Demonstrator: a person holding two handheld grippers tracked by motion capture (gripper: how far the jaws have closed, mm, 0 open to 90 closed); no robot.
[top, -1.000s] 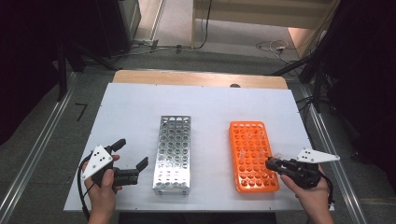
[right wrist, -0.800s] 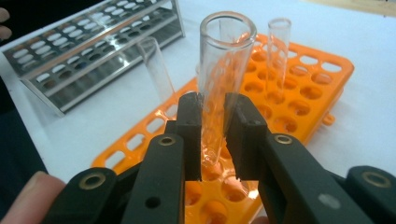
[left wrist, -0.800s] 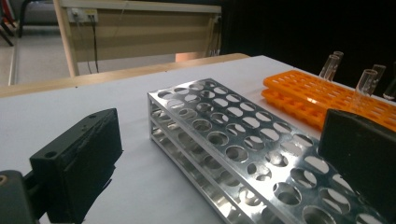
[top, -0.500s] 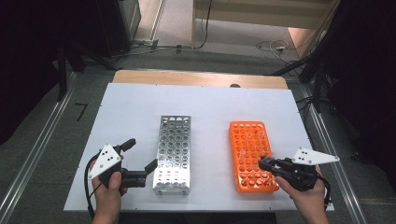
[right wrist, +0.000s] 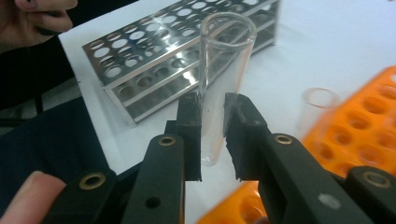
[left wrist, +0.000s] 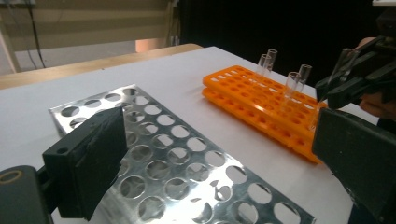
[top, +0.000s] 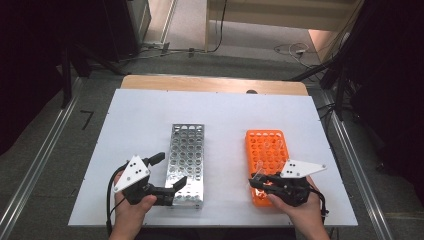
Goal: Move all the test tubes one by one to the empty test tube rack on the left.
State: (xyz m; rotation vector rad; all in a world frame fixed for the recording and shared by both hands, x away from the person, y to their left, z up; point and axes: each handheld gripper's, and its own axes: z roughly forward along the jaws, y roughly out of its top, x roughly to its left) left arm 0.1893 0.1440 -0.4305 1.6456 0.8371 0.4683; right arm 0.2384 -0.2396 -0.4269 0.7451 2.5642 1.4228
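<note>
Two tools are working over a white desk [top: 225, 115]: the right tool [right wrist: 212, 128] is gripping a glass test tube [right wrist: 222, 70] above the orange rack [top: 267, 150], while the left tool [top: 170, 172] is spreading open around the steel rack [top: 186, 160], likely steadying it.

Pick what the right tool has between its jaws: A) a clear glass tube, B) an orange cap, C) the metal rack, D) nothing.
A: in the right gripper view the right tool has its jaws closed on a clear glass tube, lifted out of the orange rack, with the metal rack farther off.
</note>
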